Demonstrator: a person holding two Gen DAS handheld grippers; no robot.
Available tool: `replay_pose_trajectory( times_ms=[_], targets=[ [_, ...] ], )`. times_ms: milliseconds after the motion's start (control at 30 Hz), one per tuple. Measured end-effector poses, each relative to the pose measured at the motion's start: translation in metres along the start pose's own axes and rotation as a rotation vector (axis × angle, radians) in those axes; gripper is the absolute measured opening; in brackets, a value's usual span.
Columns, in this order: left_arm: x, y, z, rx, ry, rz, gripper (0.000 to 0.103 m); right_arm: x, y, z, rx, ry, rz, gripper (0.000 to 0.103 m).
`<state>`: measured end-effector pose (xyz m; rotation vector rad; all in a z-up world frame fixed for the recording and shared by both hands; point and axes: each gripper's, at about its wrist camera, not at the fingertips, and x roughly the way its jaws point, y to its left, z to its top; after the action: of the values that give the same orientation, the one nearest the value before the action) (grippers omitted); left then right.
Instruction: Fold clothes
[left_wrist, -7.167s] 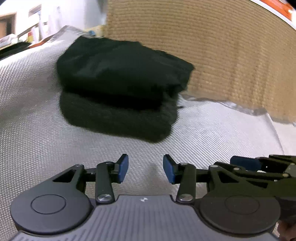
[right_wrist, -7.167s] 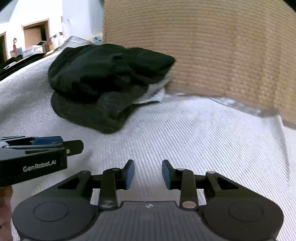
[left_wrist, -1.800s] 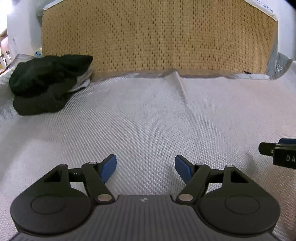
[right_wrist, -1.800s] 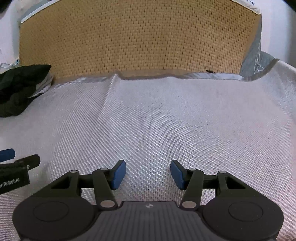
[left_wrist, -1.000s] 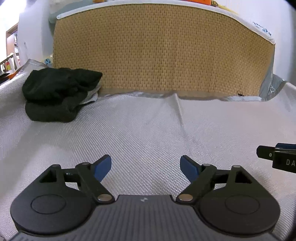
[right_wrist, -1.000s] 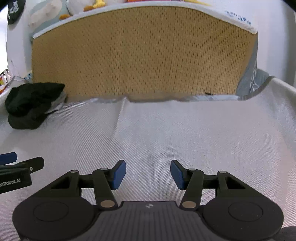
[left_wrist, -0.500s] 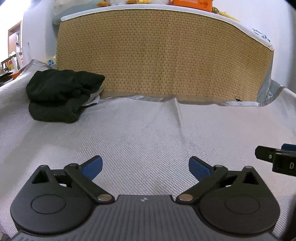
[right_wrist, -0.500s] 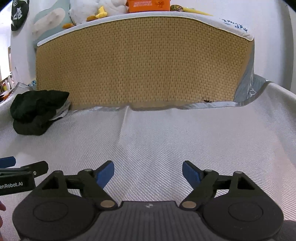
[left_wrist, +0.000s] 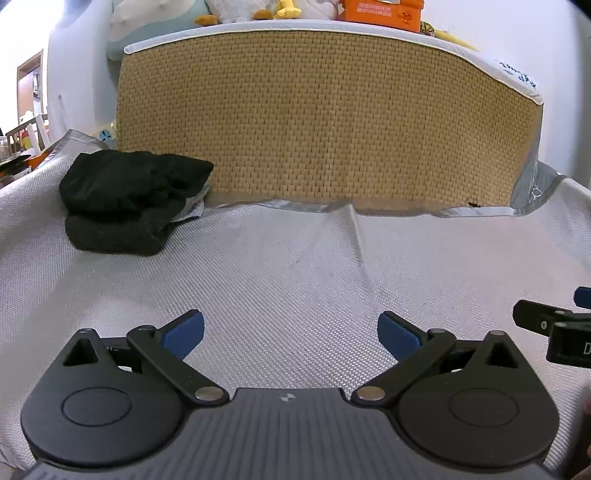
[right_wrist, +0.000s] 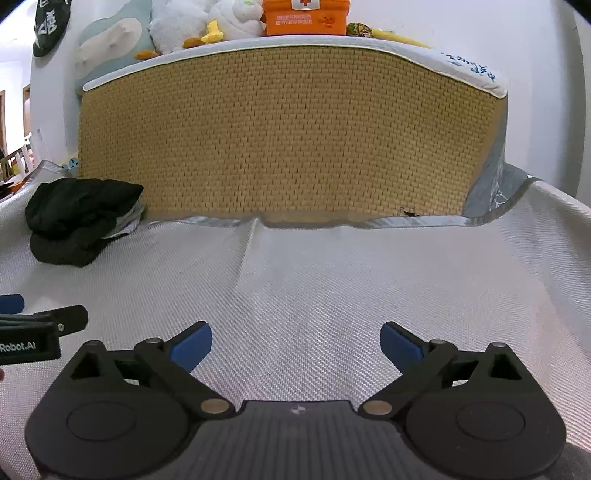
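At the far left corner of the grey woven sheet (left_wrist: 295, 280), a pile of folded clothes (left_wrist: 129, 199) lies against the left end of the upright straw-coloured mat (left_wrist: 325, 133) that closes the sheet's far edge. The pile has a black garment on top, a dark grey one beneath, and a strip of paler cloth poking out on its right side; what that pale piece is cannot be told from here. The same pile (right_wrist: 81, 218) shows at the left of the right wrist view.

Nearer, at the sheet's front edge, the left gripper (left_wrist: 291, 332) hovers over bare sheet with its blue pads spread wide and nothing between them. A crease runs from the middle of the far edge toward the front.

To its right the right gripper (right_wrist: 296, 341) stands likewise splayed wide and empty, well apart from the pile. On top of the mat sit plush toys (right_wrist: 199, 26) and an orange box (right_wrist: 306, 16).
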<state>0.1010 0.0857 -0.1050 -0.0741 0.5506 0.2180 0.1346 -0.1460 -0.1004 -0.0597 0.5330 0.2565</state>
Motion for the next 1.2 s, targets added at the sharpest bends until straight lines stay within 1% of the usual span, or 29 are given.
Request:
replay_pose_trajectory(
  times_ms=[233, 367, 633, 767, 900, 1200],
  targets=[
    [-0.002, 0.001, 0.0, -0.009, 0.012, -0.011, 0.103, -0.006, 0.002, -0.002, -0.014, 0.012, 0.007, 0.1],
    [-0.003, 0.003, 0.0, -0.027, 0.024, -0.028, 0.103, -0.01, 0.004, -0.003, -0.023, -0.006, -0.008, 0.101],
    [-0.014, 0.003, -0.001, -0.011, 0.012, -0.03, 0.103, -0.018, 0.005, -0.006, -0.034, -0.004, -0.024, 0.101],
    [-0.019, 0.003, -0.001, -0.01, 0.007, -0.039, 0.103, -0.022, 0.007, -0.004, -0.032, 0.014, 0.0, 0.101],
    [-0.024, 0.001, -0.002, 0.015, -0.001, -0.043, 0.103, -0.028, 0.007, -0.001, -0.017, 0.023, 0.017, 0.101],
    [-0.042, 0.002, -0.001, 0.01, -0.016, -0.054, 0.103, -0.045, 0.007, 0.005, 0.002, 0.008, 0.032, 0.101]
  ],
)
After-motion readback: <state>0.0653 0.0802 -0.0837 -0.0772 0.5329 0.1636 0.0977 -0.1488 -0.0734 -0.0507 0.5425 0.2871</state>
